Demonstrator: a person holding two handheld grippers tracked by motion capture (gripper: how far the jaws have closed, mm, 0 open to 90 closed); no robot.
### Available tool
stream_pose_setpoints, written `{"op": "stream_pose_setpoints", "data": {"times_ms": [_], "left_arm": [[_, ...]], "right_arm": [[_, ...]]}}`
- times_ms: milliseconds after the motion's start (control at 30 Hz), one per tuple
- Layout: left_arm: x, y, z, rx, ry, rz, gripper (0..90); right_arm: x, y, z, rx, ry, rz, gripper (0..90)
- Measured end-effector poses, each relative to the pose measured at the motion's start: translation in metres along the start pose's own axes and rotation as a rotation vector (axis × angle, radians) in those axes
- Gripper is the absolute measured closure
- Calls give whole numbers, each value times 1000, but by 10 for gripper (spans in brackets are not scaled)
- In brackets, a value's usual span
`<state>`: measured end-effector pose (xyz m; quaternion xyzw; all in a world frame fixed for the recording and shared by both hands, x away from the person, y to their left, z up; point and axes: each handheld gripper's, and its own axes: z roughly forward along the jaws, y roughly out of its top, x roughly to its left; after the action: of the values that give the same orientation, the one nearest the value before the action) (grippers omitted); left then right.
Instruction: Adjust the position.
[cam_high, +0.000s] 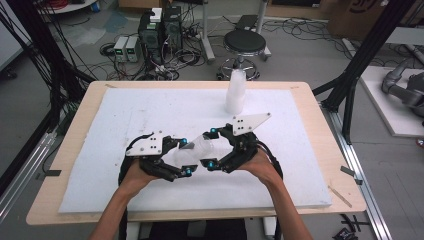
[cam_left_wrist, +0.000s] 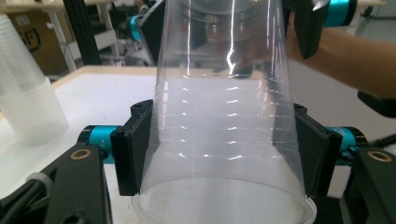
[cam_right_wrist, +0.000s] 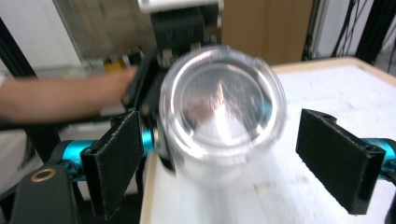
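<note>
Squeezing a clear ribbed plastic cup (cam_left_wrist: 224, 130) w/ its flat black pads was the left gripper (cam_high: 186, 157), mid-table, above the white foam board (cam_high: 125, 115). Right gripper (cam_right_wrist: 219, 154) jaws stood wide apart, off the cup's round base. Frosted cup stack (cam_high: 235, 90) behind.

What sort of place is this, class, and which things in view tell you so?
Probably a robotics lab or workshop: computer towers amid tangled cables on the floor, a black metal frame around the table, and a grey robot arm at the side.
</note>
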<state>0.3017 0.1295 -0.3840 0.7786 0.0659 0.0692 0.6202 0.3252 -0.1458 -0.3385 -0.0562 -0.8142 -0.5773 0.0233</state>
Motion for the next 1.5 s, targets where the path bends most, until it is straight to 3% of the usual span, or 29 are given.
{"op": "stream_pose_setpoints", "data": {"times_ms": [233, 533, 667, 800, 933, 1300, 1500], "left_arm": [[8, 23, -7, 280, -48, 3, 317], [12, 44, 15, 647, -143, -5, 317], [11, 47, 25, 739, -164, 5, 317], [11, 51, 31, 772, -161, 10, 317], [12, 53, 34, 780, -155, 4, 318], [10, 53, 39, 781, -165, 12, 317], [10, 53, 40, 772, -174, 14, 318]], "right_arm": [[10, 3, -5, 206, -63, -77, 149], [16, 9, 7, 505, -84, -154, 150], [17, 11, 12, 590, -74, -164, 151], [16, 11, 17, 653, -74, -167, 154], [14, 11, 20, 673, -72, -159, 158], [13, 13, 26, 663, -62, -161, 173], [15, 14, 30, 657, -53, -170, 228]]}}
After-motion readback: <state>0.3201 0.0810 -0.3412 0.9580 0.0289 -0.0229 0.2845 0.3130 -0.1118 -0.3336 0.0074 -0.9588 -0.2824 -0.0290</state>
